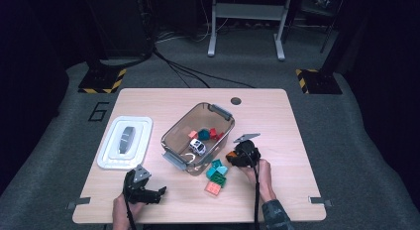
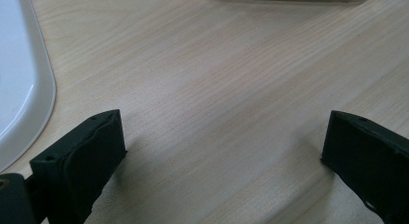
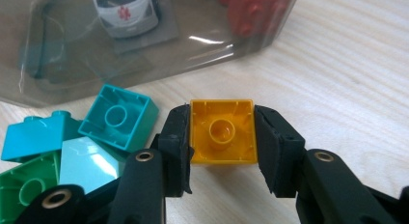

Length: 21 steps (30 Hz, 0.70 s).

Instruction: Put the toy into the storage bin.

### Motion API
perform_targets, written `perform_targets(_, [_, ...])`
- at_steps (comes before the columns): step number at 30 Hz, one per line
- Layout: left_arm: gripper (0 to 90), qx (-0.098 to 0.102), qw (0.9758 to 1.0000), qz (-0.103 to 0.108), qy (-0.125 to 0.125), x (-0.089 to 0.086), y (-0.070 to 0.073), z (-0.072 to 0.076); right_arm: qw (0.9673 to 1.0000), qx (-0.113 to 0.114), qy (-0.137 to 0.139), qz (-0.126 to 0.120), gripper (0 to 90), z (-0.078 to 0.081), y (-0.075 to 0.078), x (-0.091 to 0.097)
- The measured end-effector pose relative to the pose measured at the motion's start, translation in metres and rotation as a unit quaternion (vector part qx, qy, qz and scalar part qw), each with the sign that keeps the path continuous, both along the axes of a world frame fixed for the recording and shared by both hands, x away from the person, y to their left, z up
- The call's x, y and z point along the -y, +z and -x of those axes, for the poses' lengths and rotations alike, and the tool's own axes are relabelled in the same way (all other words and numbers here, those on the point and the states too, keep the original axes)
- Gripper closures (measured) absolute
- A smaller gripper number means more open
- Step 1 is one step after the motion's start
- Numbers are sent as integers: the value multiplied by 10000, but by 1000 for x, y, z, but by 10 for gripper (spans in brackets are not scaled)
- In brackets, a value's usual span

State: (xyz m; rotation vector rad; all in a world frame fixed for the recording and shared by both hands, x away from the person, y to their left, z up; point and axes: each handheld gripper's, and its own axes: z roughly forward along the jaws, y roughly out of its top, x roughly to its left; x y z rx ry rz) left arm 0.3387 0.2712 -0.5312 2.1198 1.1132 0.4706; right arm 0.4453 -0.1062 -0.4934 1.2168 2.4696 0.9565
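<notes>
High view: right gripper [image 1: 232, 157] low on the tabletop [image 1: 297, 141] just beside the clear storage bin [image 1: 172, 133], clamped on an orange building block [image 1: 231, 155] next to a loose cluster of teal, green and salmon blocks. Left gripper [image 1: 157, 194] resting apart near the front edge, close to the white lid [image 1: 111, 145]. Risk on lifting: clipping the bin wall and dropping the block outside.

Left gripper view: jaws wide apart over bare wood, nothing between them, touching nothing; lid corner [image 2: 24, 89] at the left.

Right gripper view: jaws closed against 2 opposite sides of the orange block [image 3: 222, 131], hollow underside up. Smooth walls, so possible slip or twist if tilted. Teal block [image 3: 118, 117] just beside the left jaw, liable to be nudged. Toy car [image 3: 126, 11] inside the bin.
</notes>
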Motion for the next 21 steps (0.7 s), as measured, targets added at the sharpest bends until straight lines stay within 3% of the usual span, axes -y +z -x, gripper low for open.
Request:
perform_targets(4, [11,9,10000,-20,-11,0,0,0,9999,76,-69,-109,589,0,7,4])
perform_targets(21, [11,31,10000,-27,-6,0,0,0,9996,189,-168,-95,589,-1,21,10])
